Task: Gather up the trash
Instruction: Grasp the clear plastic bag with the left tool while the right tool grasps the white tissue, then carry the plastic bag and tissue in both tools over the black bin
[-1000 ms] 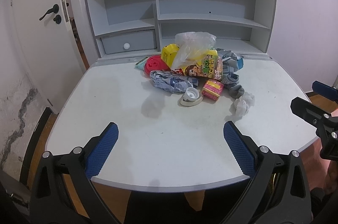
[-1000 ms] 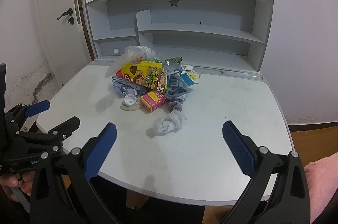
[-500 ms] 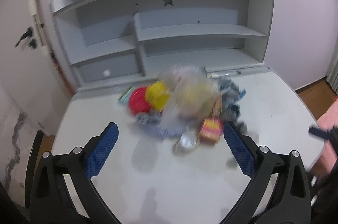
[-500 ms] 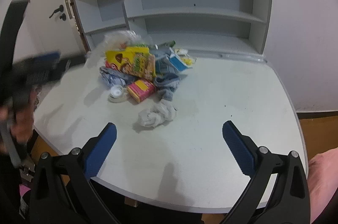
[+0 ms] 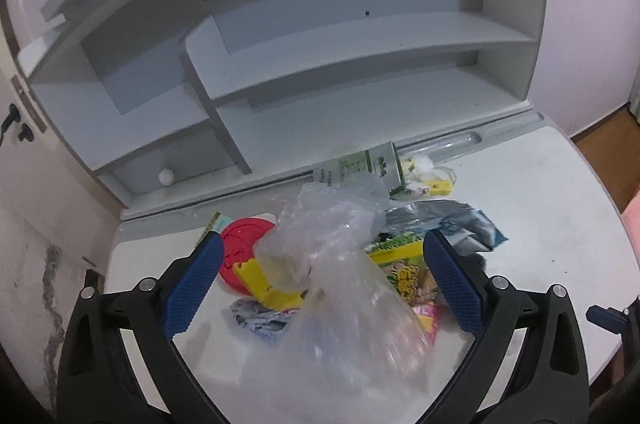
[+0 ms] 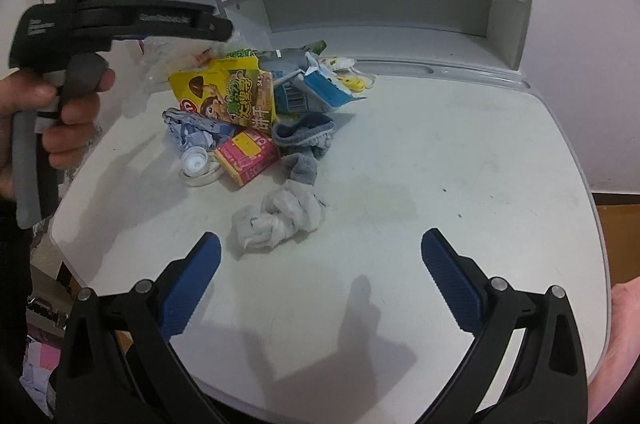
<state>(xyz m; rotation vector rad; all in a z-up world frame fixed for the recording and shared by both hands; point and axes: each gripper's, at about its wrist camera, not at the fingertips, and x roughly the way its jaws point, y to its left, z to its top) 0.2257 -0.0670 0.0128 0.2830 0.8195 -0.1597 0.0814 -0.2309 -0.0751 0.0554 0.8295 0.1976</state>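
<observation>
A heap of trash lies on the white desk [image 6: 440,164]: a clear plastic bag [image 5: 332,264], a yellow snack packet [image 6: 232,96], a pink box [image 6: 248,156], a red lid [image 5: 240,240], a grey sock [image 6: 304,140] and a crumpled tissue [image 6: 280,216]. My left gripper [image 5: 320,288] is open, right above the heap, with the plastic bag between its fingers. My right gripper [image 6: 320,280] is open and empty over the desk's front part, just short of the tissue. The left gripper's body [image 6: 120,20] shows in the right wrist view above the heap's left side.
A grey shelf unit [image 5: 320,64] with a small drawer [image 5: 166,176] stands at the back of the desk. A roll of tape with a white cap [image 6: 200,168] lies left of the pink box. A door [image 5: 16,128] is at the far left.
My left gripper has moved forward and over the heap, so the plastic bag now fills the space between its fingers. My right gripper has come closer to the tissue.
</observation>
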